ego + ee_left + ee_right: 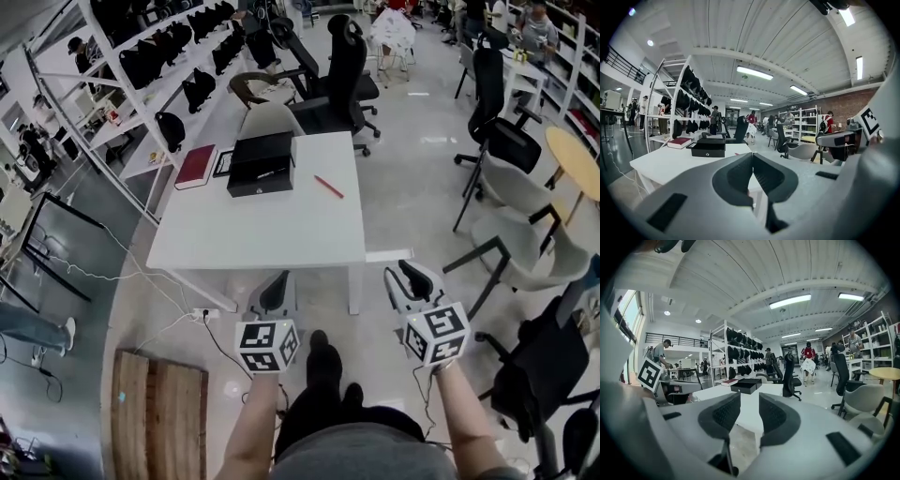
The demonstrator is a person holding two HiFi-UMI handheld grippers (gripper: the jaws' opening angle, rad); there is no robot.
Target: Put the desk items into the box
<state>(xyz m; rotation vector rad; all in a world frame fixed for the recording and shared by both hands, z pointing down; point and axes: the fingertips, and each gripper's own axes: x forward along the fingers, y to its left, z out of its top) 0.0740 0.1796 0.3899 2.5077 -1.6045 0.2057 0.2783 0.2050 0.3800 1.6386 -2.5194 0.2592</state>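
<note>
On the white table [262,234] the black box [261,162] stands at the far edge, with a dark red book [195,166] to its left and a small dark-framed item [223,163] between them. A red pen [328,187] lies to the right of the box. Both grippers hang in front of the table, short of its near edge and touching nothing. My left gripper [275,291] has its jaws pressed together and holds nothing. My right gripper [410,281] shows a clear gap between its jaws, with nothing in it. The box [708,147] [746,386] lies ahead in both gripper views.
White shelving [141,66] with dark bags runs along the left. A black office chair [342,75] stands behind the table, and more chairs [511,216] and a round table [577,159] are at the right. A wooden pallet [159,412] lies on the floor at lower left.
</note>
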